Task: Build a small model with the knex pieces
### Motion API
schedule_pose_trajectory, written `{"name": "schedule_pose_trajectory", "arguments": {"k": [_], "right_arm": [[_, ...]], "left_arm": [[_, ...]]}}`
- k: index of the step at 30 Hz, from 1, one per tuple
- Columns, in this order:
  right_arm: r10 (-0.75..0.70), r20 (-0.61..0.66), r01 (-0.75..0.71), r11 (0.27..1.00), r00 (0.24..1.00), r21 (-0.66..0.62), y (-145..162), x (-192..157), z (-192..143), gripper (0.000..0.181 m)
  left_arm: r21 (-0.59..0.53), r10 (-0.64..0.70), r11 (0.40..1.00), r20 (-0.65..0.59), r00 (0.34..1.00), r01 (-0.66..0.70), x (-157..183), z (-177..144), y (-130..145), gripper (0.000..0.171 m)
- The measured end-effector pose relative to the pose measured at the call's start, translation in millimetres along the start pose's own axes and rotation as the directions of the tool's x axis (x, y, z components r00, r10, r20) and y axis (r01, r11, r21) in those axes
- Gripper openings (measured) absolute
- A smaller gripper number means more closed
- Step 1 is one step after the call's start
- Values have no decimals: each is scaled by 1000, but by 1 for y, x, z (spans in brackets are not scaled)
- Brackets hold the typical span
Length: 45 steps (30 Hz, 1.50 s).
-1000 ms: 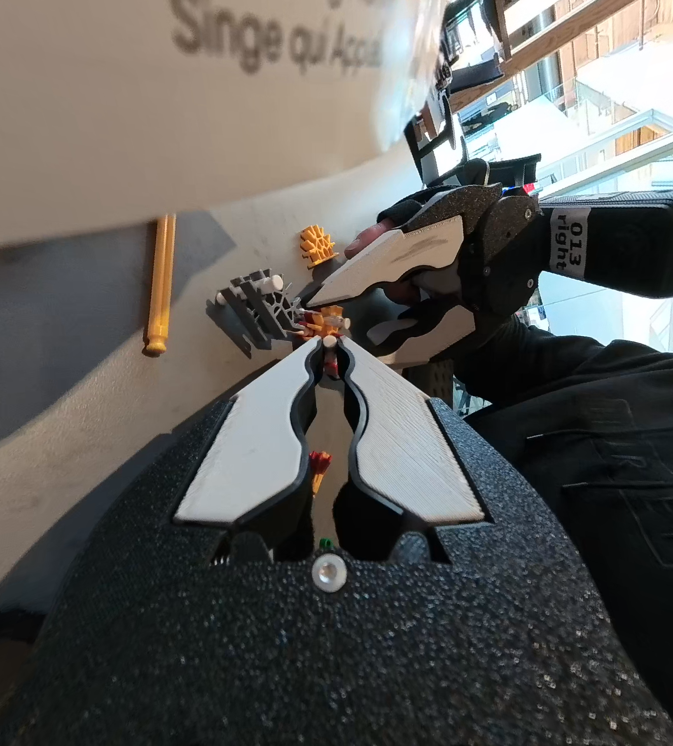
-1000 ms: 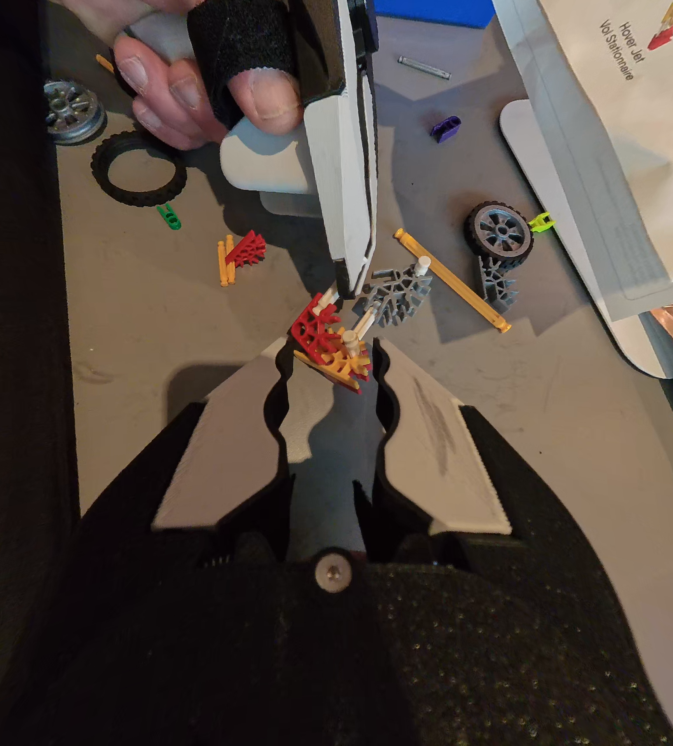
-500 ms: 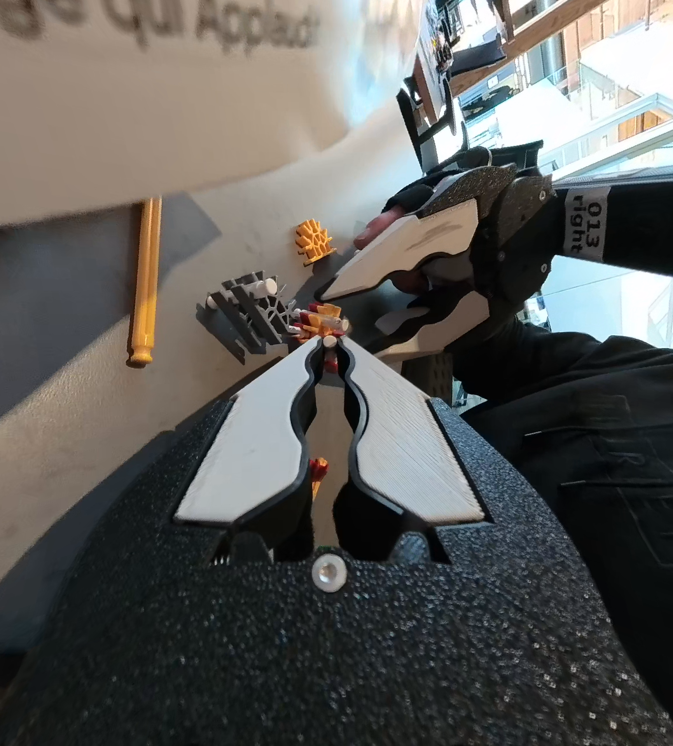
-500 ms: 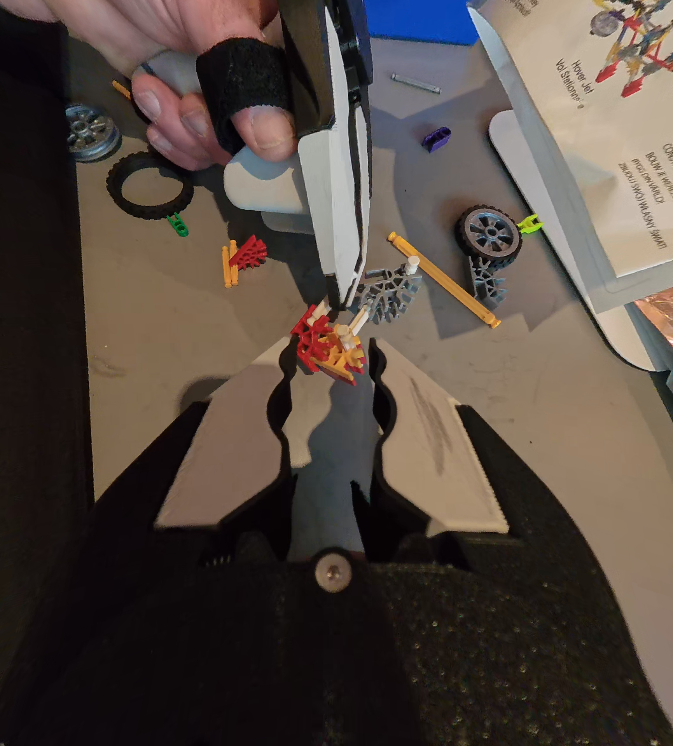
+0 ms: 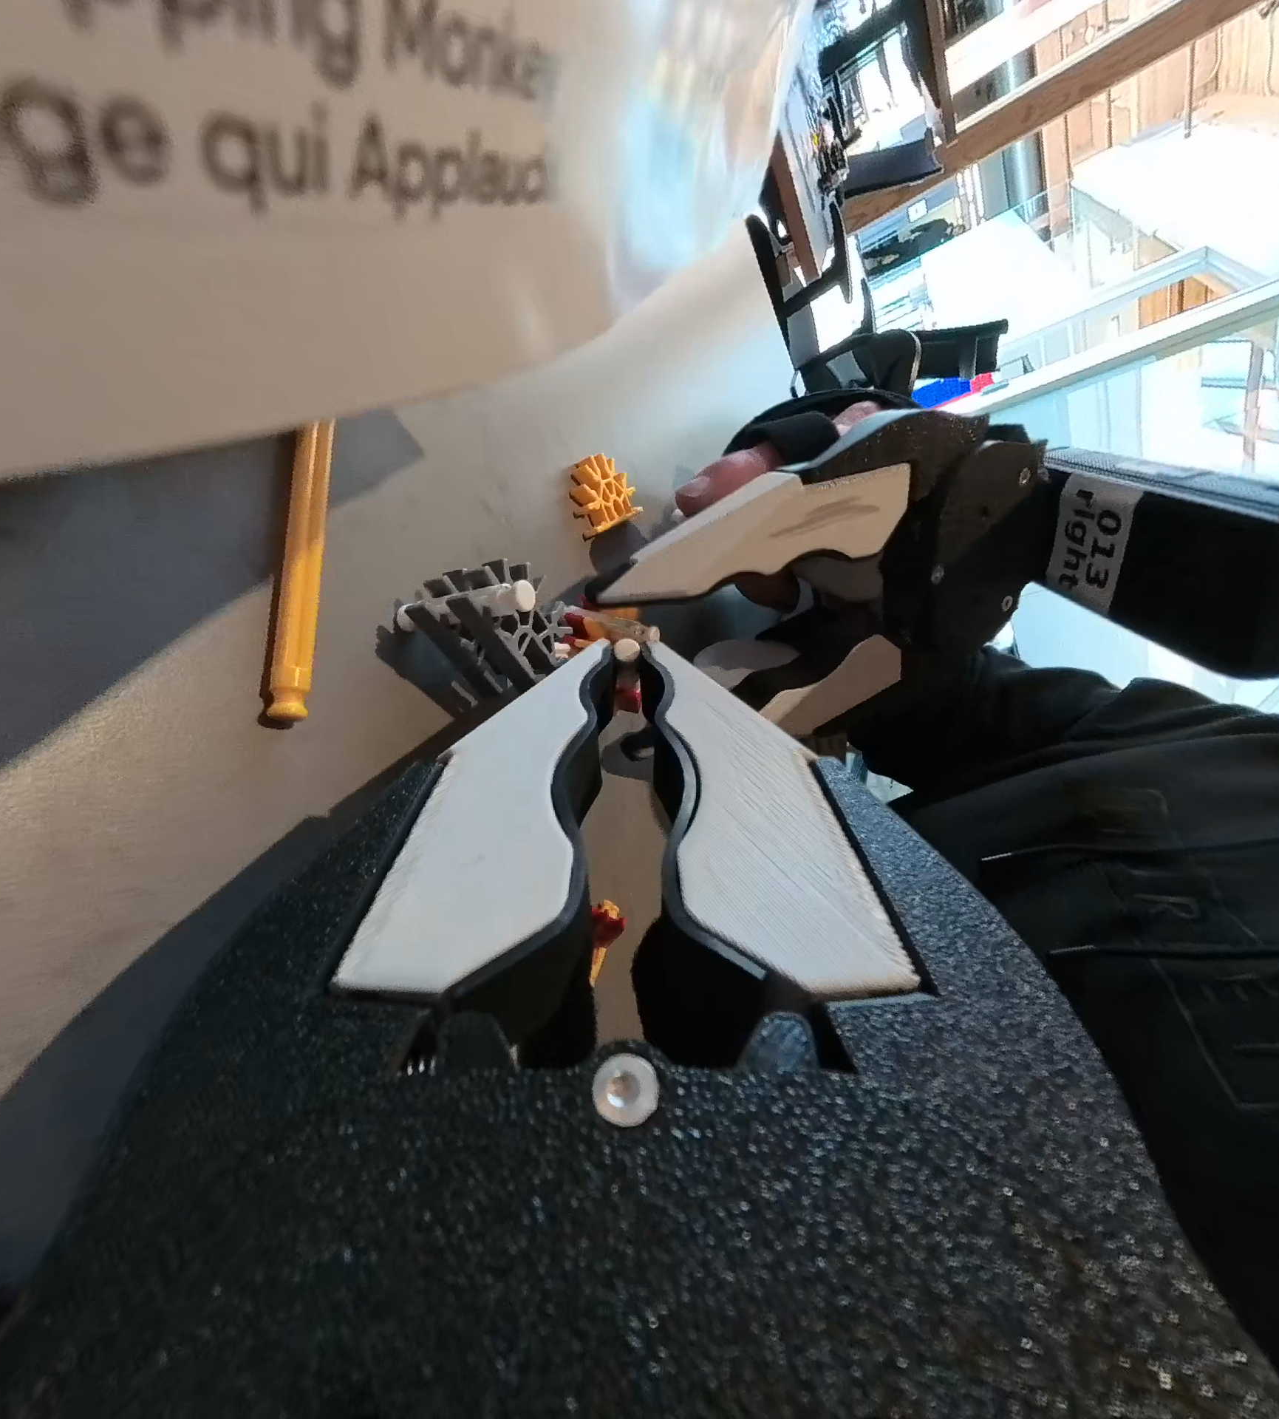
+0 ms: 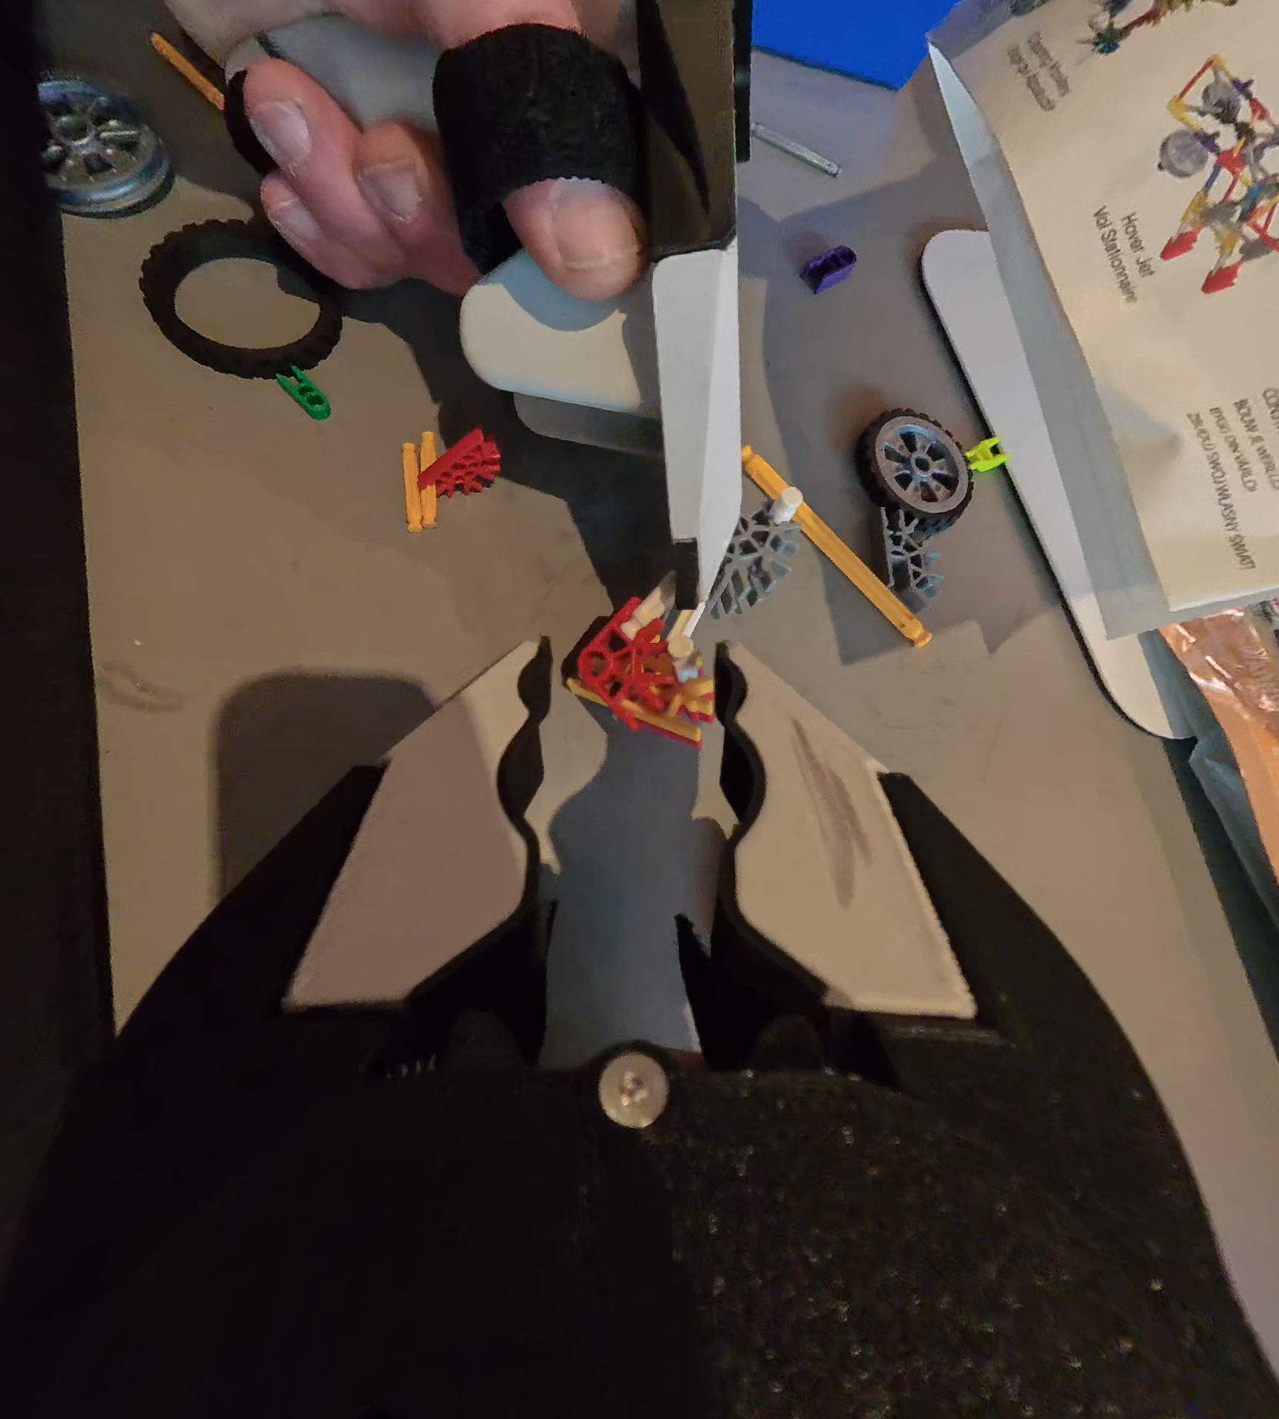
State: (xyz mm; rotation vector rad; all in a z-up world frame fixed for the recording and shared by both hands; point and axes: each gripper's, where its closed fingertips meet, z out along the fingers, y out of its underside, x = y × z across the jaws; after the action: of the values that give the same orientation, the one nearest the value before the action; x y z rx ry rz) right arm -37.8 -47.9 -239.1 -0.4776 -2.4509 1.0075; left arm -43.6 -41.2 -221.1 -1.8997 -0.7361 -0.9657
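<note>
My left gripper is shut on a white rod of a small red and yellow connector assembly and holds it just above the grey table. In the right wrist view the left gripper comes down from above, with a person's hand on it. My right gripper is open, one fingertip on either side of the assembly, not closed on it. It shows from the side in the left wrist view. A grey connector with a white rod lies just behind.
A long yellow rod, a grey wheel, a black tyre, a silver hub, a red connector with yellow rods and small green and purple pieces lie around. An instruction booklet lies at right. My two grippers' fingertips are within a few centimetres of each other. Both grippers' tips are roughly 11 cm from the grey wheel.
My right gripper has moved forward, so its open fingers now flank the assembly instead of standing short of it. The left gripper stays shut on the assembly.
</note>
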Motion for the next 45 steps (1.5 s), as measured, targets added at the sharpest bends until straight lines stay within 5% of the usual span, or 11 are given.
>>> {"name": "schedule_pose_trajectory", "arguments": {"k": [17,31,34,37,41,45], "right_arm": [[-54,-35,55,998,998,21,2,8,3,22],[-55,-13,56,998,998,34,3,7,1,23],[-56,-11,57,998,998,38,3,7,1,23],[-52,-2,52,998,999,44,3,6,0,23],[-57,24,55,997,998,54,3,3,-1,24],[-63,49,60,996,997,59,4,1,-4,24]], "left_arm": [[65,5,998,23,1000,-7,-2,-5,-8,5],[18,331,933,354,875,-360,-7,-23,-2,17],[-55,441,884,433,786,-465,-5,-22,-3,19],[-189,614,767,492,617,-613,-1,-22,-2,19],[-433,839,464,495,227,-773,4,-21,0,16],[-651,936,167,342,-89,-740,-1,-10,8,18]]}}
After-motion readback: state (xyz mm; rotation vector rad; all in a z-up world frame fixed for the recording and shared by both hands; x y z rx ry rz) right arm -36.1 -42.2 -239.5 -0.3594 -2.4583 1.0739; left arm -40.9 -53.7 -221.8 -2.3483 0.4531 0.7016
